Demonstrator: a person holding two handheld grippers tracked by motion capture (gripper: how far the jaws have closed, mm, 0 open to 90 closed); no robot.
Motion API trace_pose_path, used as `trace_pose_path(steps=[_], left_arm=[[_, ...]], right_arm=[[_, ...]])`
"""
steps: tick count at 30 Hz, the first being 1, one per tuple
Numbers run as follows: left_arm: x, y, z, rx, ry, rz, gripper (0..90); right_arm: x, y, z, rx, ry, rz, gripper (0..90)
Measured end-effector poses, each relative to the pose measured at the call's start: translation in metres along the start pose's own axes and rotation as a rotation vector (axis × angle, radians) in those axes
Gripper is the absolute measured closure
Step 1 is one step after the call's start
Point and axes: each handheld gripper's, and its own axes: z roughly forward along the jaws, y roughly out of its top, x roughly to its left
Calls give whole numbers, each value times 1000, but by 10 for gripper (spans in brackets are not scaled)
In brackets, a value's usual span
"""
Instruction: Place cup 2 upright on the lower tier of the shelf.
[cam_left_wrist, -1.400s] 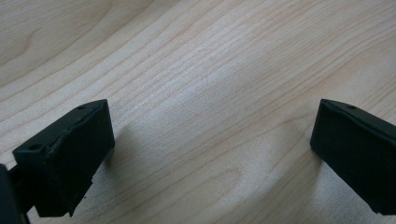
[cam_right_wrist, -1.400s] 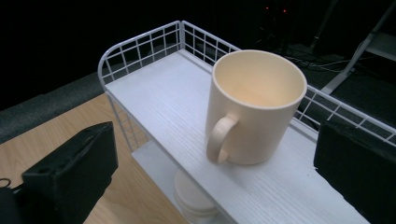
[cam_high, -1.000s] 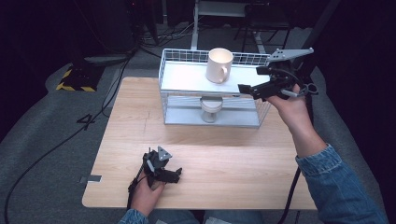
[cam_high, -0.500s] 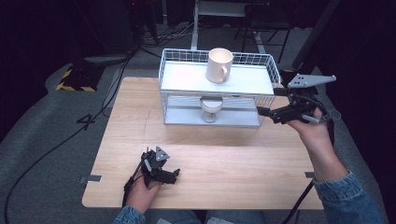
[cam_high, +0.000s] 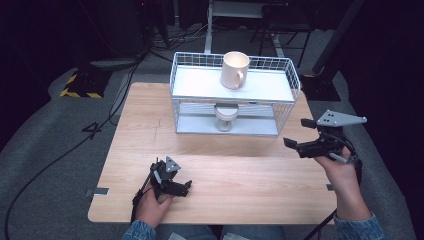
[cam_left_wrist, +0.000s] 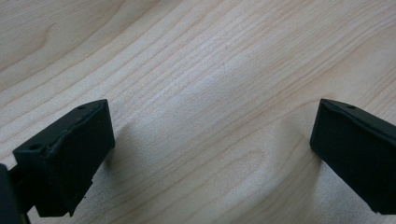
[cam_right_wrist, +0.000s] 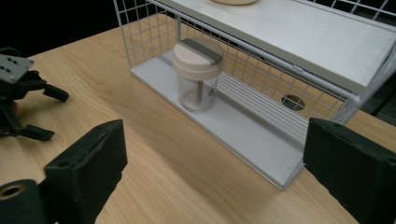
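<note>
High view: the right hand-held gripper (cam_high: 300, 146) hangs near the rack's (cam_high: 286, 116) right end, empty.
Its jaws, apart, have just been closing. Aim low for the jar (cam_right_wrist: 198, 73) on the rack's bottom shelf; go slowly.

The jar (cam_right_wrist: 198, 74) is small, with a clear body and a cream lid that has a grey band on top. It stands upright on the lower shelf of the white wire rack (cam_high: 287, 75). A cream mug (cam_high: 235, 69) stands on the upper shelf, directly above it.
</note>
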Motion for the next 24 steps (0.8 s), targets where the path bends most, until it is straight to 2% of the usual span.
trace_pose_path(steps=[3, 5, 7, 8, 13, 20, 24], left_arm=[[0, 0, 0, 0, 1, 0, 3], [0, 0, 0, -1, 2, 0, 3], [0, 0, 0, 0, 2, 0, 4], [0, 0, 0, -1, 3, 0, 3], [0, 0, 0, -1, 7, 1, 4], [0, 1, 0, -1, 8, 1, 4], [0, 1, 0, -1, 9, 1, 4]], right_arm=[[0, -11, 2, 15, -9, 7, 97], [0, -27, 5, 25, 3, 43, 107], [0, -32, 7, 32, -5, 49, 107], [0, -43, 10, 52, -13, 62, 107], [-1, -65, 16, 65, -6, 89, 107], [-3, -88, 19, 61, -12, 121, 103], [-2, -96, 24, 87, -17, 120, 103]])
